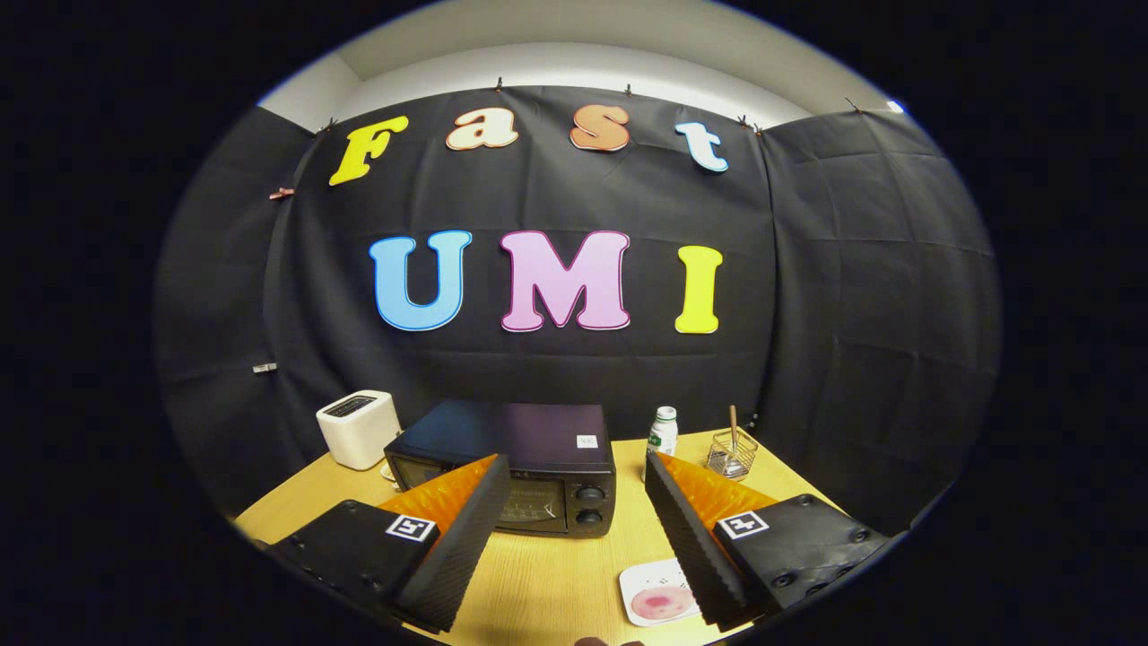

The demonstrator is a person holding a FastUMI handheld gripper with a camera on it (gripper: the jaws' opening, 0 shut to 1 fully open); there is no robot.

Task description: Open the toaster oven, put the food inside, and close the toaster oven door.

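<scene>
Fingers of the gripper (569, 511) stand spread wide apart above the wooden worktop (547, 574), grasping nothing. Just beyond them, partly behind the left finger, sits the black toaster oven (538, 467) with its door closed and two knobs at its right end; a white plate (647, 588) with pink food (662, 603) lies beside the right finger's inner edge. Farther back stand a white toaster (359, 429) left of the oven, and a small bottle (663, 433) and wire holder (731, 453) beyond the right finger.
</scene>
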